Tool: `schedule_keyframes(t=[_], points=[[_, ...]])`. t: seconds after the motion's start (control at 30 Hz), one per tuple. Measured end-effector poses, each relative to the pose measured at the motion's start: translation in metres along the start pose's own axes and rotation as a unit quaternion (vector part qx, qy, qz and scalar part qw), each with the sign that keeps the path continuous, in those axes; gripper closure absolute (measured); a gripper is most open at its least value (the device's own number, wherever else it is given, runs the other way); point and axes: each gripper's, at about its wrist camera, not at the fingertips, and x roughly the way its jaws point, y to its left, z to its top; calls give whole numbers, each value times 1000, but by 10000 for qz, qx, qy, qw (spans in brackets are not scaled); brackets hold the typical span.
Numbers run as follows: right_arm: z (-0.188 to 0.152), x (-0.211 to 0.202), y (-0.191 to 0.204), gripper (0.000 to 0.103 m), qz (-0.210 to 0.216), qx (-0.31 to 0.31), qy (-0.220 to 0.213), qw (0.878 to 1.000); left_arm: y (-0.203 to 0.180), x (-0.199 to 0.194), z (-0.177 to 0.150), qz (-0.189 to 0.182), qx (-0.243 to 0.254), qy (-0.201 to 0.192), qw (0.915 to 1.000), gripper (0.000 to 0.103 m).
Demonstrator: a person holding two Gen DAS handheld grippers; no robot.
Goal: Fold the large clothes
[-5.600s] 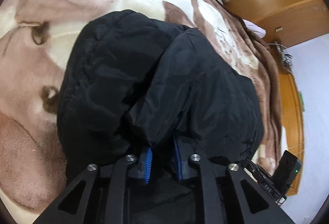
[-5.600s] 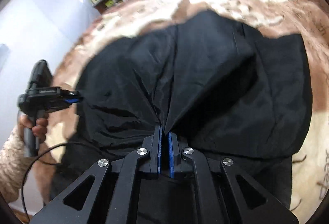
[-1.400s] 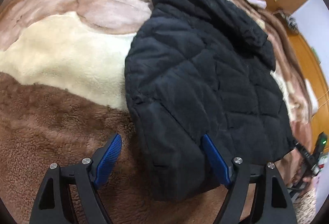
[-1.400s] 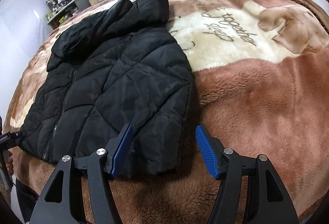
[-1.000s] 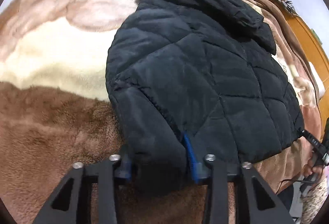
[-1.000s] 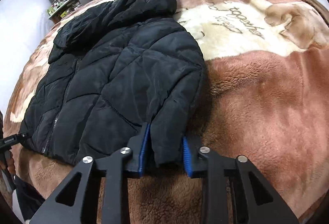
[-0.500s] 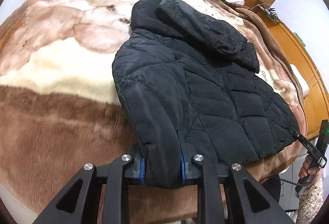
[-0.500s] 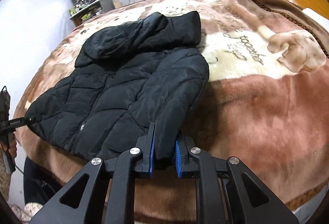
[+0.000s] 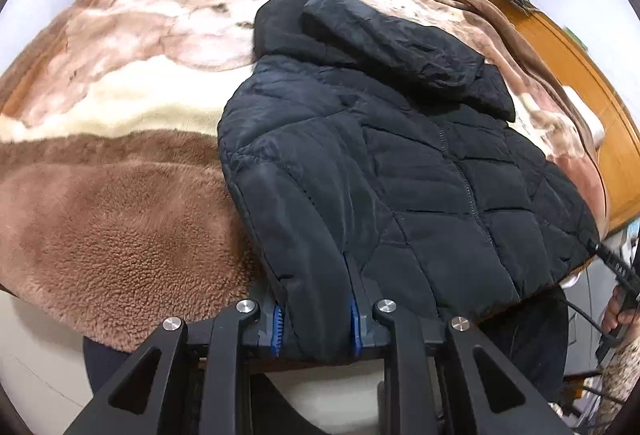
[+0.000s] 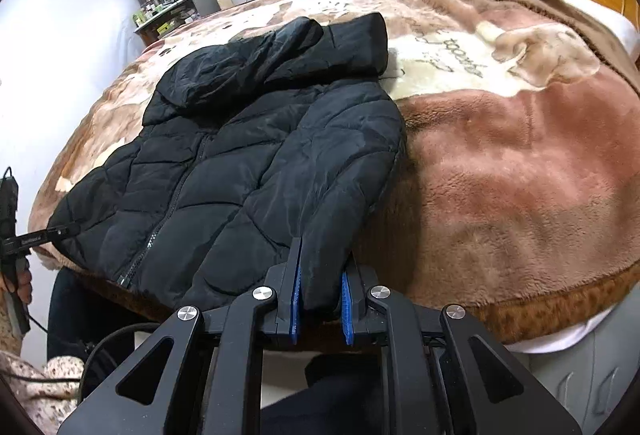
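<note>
Since the black puffer jacket [image 9: 400, 163] is laid out flat with its zipper side up on the fuzzy brown-and-cream blanket [image 9: 112, 227], the thing to watch is how it runs away from the two tools: its long axis goes from the hem at the near edge of the blanket, straight ahead and away, up to the hood [image 10: 280, 55] at the far end. Each sleeve lies along that same axis, on the outer flank of the jacket, with its cuff pointing back toward the near edge. The left gripper [image 9: 316, 323] is clamped narrow on the cuff of the left sleeve [image 9: 296, 235], blue pads squeezing the padding from both sides, and the right gripper [image 10: 320, 309] is doing the same on the right sleeve [image 10: 340, 203] cuff. So each hand is the nearer one for its own sleeve, and the jacket body sits between the two tools, ahead of and below them. From the right wrist view the left tool shows just off the jacket's far hem corner, and vice versa. My guess is the next bit is swinging each sleeve inward over the jacket's chest, so the cuffs need to travel toward the zipper [image 9: 464, 187] line, not further off the blanket edge.
</note>
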Motion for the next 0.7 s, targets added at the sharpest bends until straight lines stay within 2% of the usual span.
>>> schedule_keyframes(t=[0.27, 0.47, 0.7], points=[[32, -7, 9, 87, 104, -225, -229, 9994, 1, -11, 37, -289, -56, -207, 9994, 79], [61, -9, 19, 87, 131, -391, -325, 9986, -1, -21, 61, -321, -39, -414, 9986, 79], [96, -9, 21, 87, 102, -411, -437, 9982, -7, -32, 105, -343, 5, -658, 9972, 79]])
